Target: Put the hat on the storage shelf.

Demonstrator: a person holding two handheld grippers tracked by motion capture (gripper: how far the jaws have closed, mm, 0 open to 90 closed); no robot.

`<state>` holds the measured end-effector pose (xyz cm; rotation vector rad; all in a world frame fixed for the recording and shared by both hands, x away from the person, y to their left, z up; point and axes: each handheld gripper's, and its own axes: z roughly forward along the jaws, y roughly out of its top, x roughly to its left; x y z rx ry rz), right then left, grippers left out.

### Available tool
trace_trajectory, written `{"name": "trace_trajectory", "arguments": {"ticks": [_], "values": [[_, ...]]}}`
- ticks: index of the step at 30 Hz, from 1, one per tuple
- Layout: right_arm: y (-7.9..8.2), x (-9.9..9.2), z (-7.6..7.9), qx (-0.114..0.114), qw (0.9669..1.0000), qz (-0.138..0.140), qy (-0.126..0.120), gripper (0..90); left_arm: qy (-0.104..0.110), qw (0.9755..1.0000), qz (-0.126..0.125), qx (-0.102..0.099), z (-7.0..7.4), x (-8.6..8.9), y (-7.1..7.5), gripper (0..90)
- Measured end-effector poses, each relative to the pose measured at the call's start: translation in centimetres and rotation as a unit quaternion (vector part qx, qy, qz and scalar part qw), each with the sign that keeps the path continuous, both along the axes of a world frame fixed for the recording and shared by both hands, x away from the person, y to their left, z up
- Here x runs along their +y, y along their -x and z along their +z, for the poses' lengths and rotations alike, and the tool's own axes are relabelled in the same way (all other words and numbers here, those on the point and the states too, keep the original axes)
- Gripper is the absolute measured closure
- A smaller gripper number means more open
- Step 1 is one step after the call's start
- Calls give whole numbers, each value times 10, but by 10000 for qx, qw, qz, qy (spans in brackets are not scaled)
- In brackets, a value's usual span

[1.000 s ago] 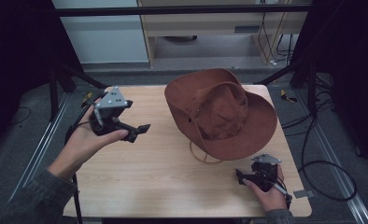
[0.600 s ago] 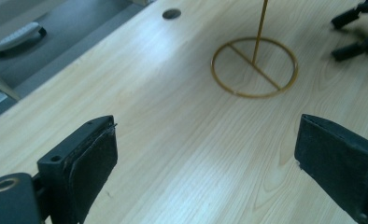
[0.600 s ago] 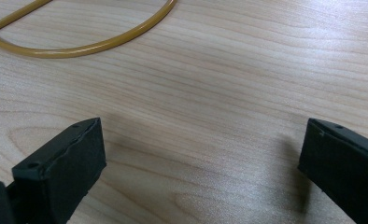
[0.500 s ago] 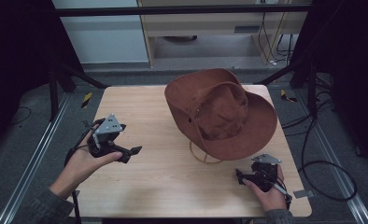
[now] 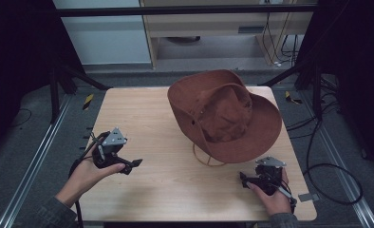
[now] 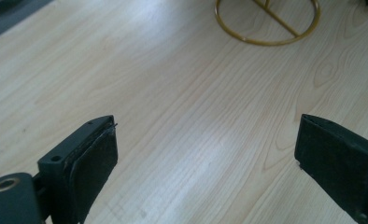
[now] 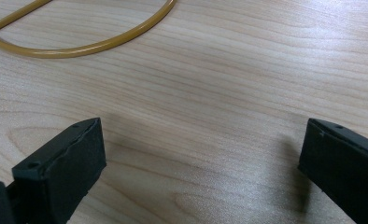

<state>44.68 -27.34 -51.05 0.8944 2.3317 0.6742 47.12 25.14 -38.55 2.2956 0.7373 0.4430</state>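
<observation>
Mostly hat-hidden (image 5: pixel 223 114) gold stand (image 5: pixel 209 159)

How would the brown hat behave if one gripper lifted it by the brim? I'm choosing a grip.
The brown hat looks like soft, creased fabric, so its wide brim would probably flop. It seems light for its size. It sits on a thin gold wire stand, which might tip or slide.

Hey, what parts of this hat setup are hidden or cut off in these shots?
1. High view: the brown hat covers the top of the gold wire stand; how the hat sits on it cannot be told.
2. Left gripper view: the stand's ring is cut off by the top edge.
3. Right gripper view: the ring runs off the top and left edges.
</observation>
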Motion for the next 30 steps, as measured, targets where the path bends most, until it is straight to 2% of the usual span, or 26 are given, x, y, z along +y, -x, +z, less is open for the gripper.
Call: {"name": "trace_trajectory", "arguments": {"ticks": [6, 9, 10, 14, 15, 16, 20, 22, 24, 28, 30], "values": [[0, 0, 0, 4, 10000, -1, 8, 6, -83, 9999, 49, 132, -16, 5, 1, 55], [0, 0, 0, 3, 10000, -1, 11, 6, -143, 9995, 134, 228, -31, 11, -1, 55], [0, 0, 0, 3, 10000, -1, 11, 6, -143, 9995, 134, 228, -31, 11, -1, 55], [0, 0, 0, 2, 10000, -1, 12, 7, -198, 9987, 302, 365, -50, 21, -5, 55], [0, 0, 0, 2, 10000, -1, 12, 7, -198, 9987, 302, 365, -50, 21, -5, 55], [0, 0, 0, 3, 10000, -3, 11, 7, -199, 9983, 362, 413, -58, 24, -5, 55], [0, 0, 0, 3, 10000, 2, 12, 6, -225, 9977, 460, 452, -70, 29, -7, 55], [0, 0, 0, 3, 10000, 1, 12, 6, -301, 9968, 575, 463, -81, 35, -9, 58], [0, 0, 0, 3, 10000, -1, 14, 7, -267, 9962, 684, 468, -87, 39, -10, 58], [0, 0, 0, 2, 10000, 0, 13, 6, -220, 9953, 810, 490, -94, 45, -12, 58], [0, 0, 0, 1, 10000, 0, 12, 7, -236, 9951, 855, 437, -98, 49, -15, 57]]}}
